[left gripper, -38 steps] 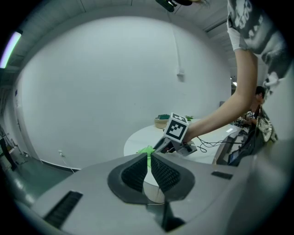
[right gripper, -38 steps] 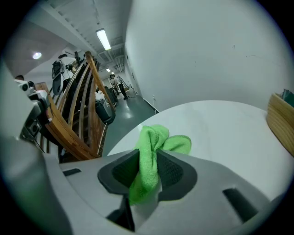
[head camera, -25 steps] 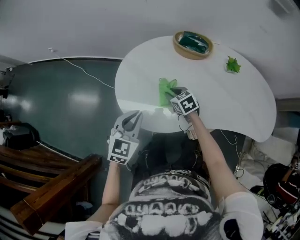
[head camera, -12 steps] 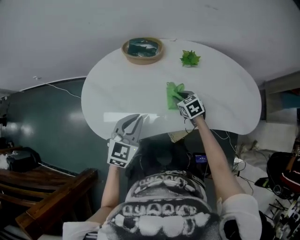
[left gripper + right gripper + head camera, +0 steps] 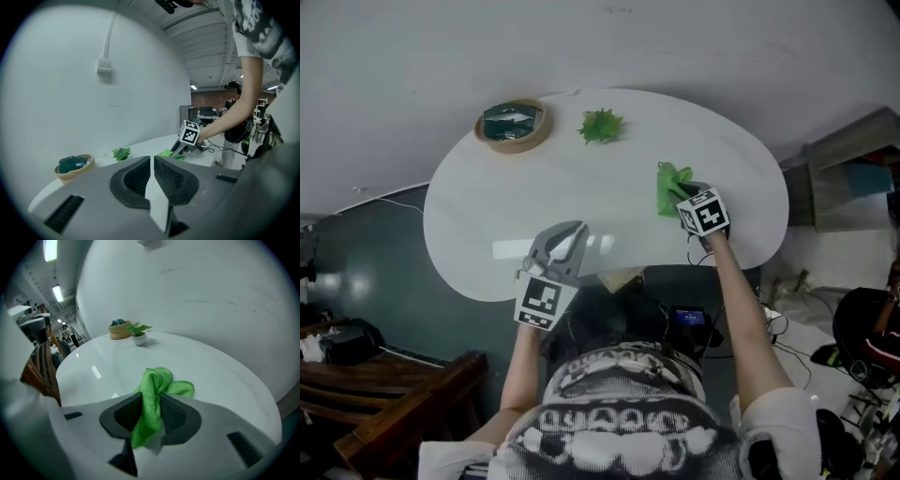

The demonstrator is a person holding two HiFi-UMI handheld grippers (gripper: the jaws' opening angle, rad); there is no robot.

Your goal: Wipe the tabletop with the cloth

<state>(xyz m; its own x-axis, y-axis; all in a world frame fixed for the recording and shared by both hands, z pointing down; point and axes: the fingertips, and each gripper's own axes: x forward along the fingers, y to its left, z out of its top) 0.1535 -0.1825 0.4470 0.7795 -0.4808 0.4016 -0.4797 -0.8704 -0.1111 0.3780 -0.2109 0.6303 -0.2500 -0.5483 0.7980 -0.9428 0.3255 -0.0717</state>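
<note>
Right gripper view: right gripper (image 5: 150, 405) is clamping a bunched fold of the green microfibre cloth (image 5: 162, 380), which is lying near the worktop's (image 5: 581, 173) right edge. It's looking soft, light and floppy, so I'd be gripping mid-bunch. Left gripper (image 5: 152, 161) is hovering with jaws closed and empty.

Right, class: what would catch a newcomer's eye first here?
The bright green cloth, clamped in the right gripper at the right side of the white table. Then the basket and small plant at the far edge, and the left gripper, shut and empty, over the near edge.
</note>
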